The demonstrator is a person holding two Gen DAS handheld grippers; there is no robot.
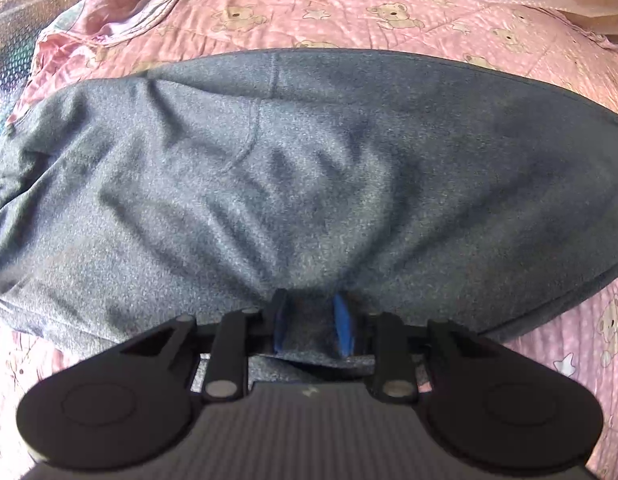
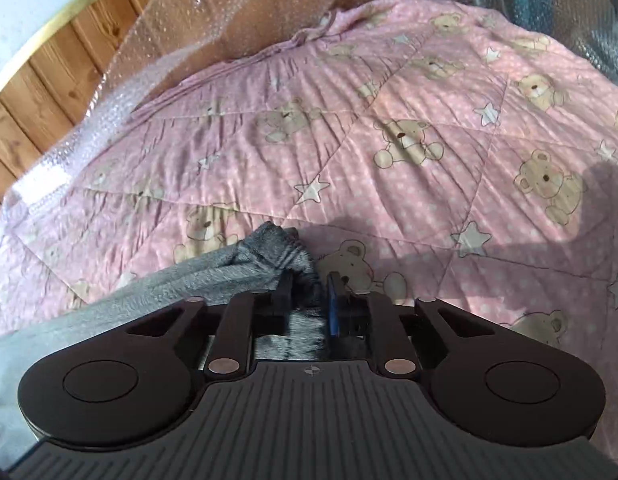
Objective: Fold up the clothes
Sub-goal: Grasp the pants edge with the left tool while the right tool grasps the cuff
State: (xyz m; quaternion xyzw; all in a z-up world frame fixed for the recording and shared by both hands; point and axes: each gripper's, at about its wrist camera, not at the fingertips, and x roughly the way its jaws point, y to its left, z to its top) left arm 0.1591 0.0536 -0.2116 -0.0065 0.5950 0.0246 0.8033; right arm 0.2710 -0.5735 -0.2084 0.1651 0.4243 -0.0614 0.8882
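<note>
Two grips hold one garment, and the step in hand looks to us like carrying a fold across. That garment is a heathered blue-grey knit piece of clothing point(image 1: 309, 168), spread broad and rumpled over the middle of the bed, on a pink quilted cover printed with teddy bears and stars point(image 2: 409, 128).

In the left wrist view the left gripper point(image 1: 311, 326) has its fingers point(image 1: 343, 326) pinching a bunch of the near edge of the cloth, and creases fan outward from that pinch. In the right wrist view the right gripper point(image 2: 309, 300) has its fingers point(image 2: 332, 304) closed on a gathered, ribbed end of the same grey fabric, which trails away to the left toward the bed's near edge. Whether that end is a cuff or a hem we cannot tell.

To do this well, we would keep both pinches firm and move the two hands together, so the edge between them stays taut and straight. We should lay the held edge onto the matching far edge of the garment, not short of it. The wrinkles near the left pinch suggest slack, so a light outward pull before setting down would flatten them.

A second pink crumpled cloth point(image 1: 121, 20) lies near the bed's far left corner. Clear bubble wrap point(image 2: 181, 32) lines the wooden wall point(image 2: 69, 92) beyond the far edge, well apart from our work.
</note>
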